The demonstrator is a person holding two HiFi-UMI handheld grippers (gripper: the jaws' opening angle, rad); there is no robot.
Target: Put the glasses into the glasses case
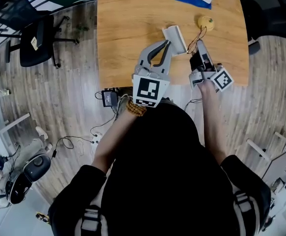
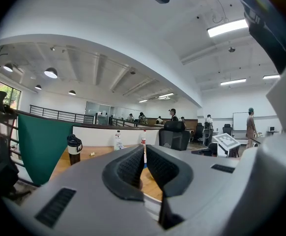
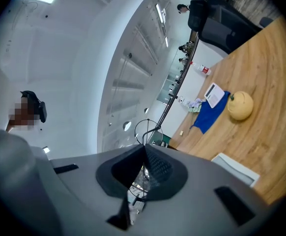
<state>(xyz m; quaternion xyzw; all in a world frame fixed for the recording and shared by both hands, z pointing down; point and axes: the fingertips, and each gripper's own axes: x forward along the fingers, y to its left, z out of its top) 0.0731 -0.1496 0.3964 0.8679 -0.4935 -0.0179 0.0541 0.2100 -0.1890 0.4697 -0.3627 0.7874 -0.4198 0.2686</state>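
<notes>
Two claws show: the left claw (image 1: pixel 168 44) pinches one white open glasses case (image 1: pixel 175 37) on the wooden tabletop (image 1: pixel 128 28). The right claw (image 3: pixel 144 156) is clamped on one pair of thin black wire-framed glasses (image 3: pixel 143 141), near the case.

Light wood grain across the desk (image 1: pixel 128 33), smooth, low satin sheen. Over to the left gripper (image 2: pixel 144 154): matt grey plastic shell, with dark ribbed rubbery pads (image 2: pixel 130 168). Same matt grey plastic on the right gripper (image 3: pixel 144 151), and in there, thin dark metal wire and clear lens on the glasses (image 3: pixel 148 131). Smooth white matt plastic on the glasses case (image 1: pixel 175 37). Flat black-and-white print, paper-matt, on the marker cube (image 1: pixel 148 90). Further back, soft blue cloth (image 3: pixel 209 114), creased and matt; beside it a yellow round object (image 3: pixel 241 104), smooth with a dull gloss. Down below, grey wood-look planks on the floor (image 1: pixel 69 107). Brown wooden-looking beads (image 1: pixel 135 108) at the wrist, plain black cloth on the sleeve (image 1: pixel 84 181).
</notes>
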